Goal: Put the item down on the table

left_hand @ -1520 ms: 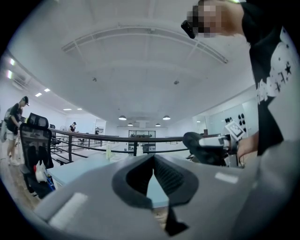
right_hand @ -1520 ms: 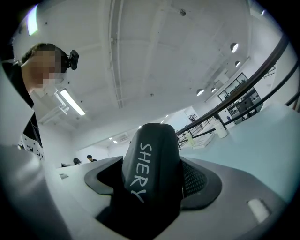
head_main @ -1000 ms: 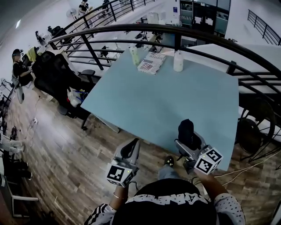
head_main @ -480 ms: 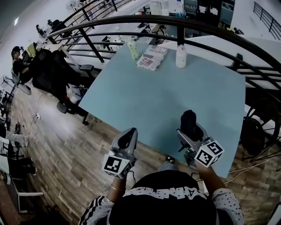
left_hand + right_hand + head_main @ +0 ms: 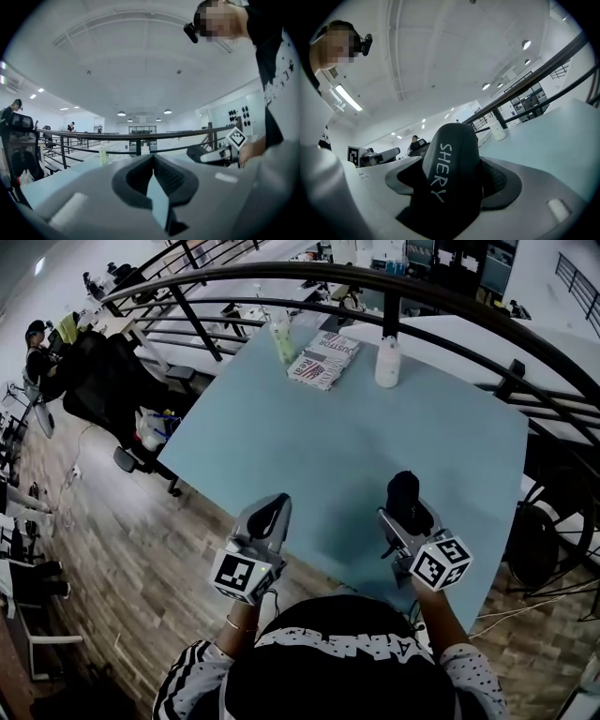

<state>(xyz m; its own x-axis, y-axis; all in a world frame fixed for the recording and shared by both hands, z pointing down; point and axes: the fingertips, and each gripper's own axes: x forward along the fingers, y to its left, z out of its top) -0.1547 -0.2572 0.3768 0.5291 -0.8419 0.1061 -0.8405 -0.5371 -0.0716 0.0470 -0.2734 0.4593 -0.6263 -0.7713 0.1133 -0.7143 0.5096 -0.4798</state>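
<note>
A black, soft-looking item (image 5: 403,495) lettered "SHERY" (image 5: 452,173) stands up between the jaws of my right gripper (image 5: 404,514), which is shut on it. It hangs over the near right part of the pale blue table (image 5: 309,442); whether it touches the top is hidden. My left gripper (image 5: 270,517) is at the table's near edge, to the left. In the left gripper view its jaws (image 5: 152,158) meet at the tips with nothing between them. The right gripper (image 5: 212,153) shows there at the right.
At the table's far side stand a white bottle (image 5: 387,362), a pale green bottle (image 5: 280,337) and a printed flat pack (image 5: 323,359). A black railing (image 5: 394,285) curves behind and along the right. Black office chairs (image 5: 98,381) stand on the wooden floor at left.
Both grippers have moved forward from the table's near edge to over its top, the right one carrying the black item. The jaws have not changed.
</note>
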